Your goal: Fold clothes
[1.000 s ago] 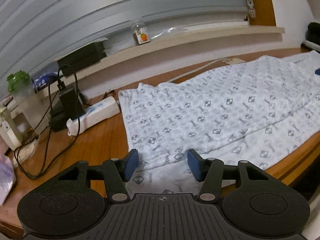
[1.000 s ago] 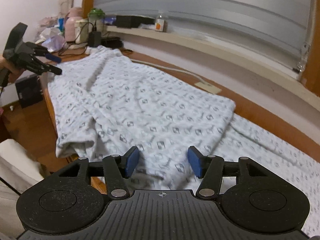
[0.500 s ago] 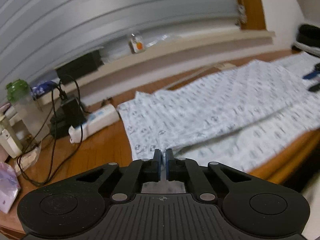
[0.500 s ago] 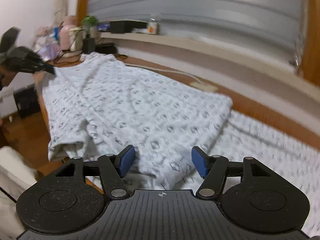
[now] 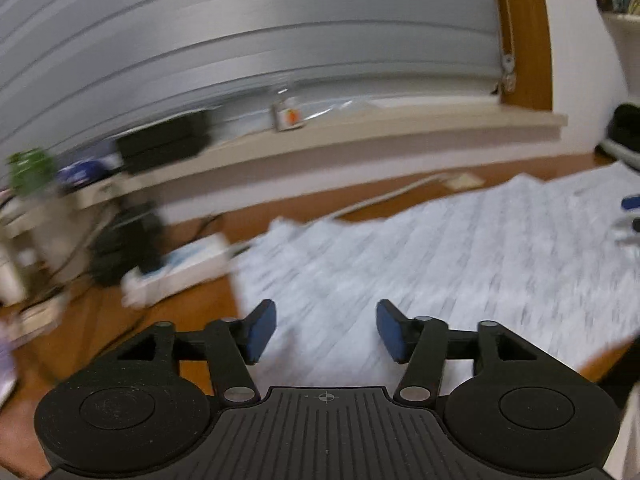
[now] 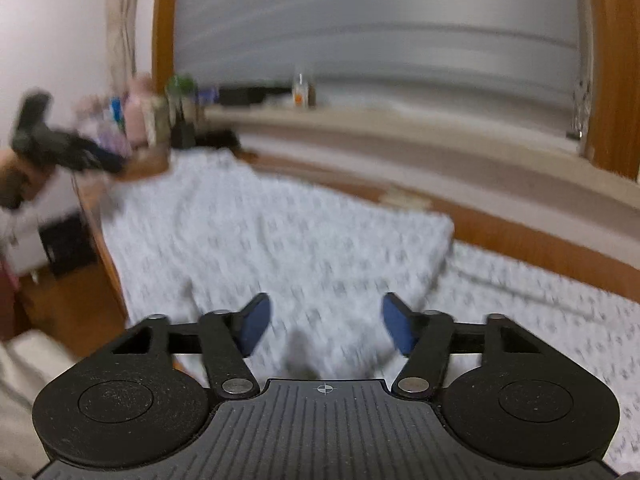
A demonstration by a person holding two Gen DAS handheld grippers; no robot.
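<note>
Left wrist: garment (image 5: 440, 264) lies beyond parted fingers (image 5: 260, 330).

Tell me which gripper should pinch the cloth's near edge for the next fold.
Probably right. The right gripper hangs open low over the patterned garment, its folded near edge between the fingers. The left gripper, jaws just reopened and empty, sits at the garment's end corner.

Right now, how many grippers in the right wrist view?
2. The right gripper at bottom centre, jaws apart over the garment; the left gripper at far left, blurred, above the garment's far end.
</note>
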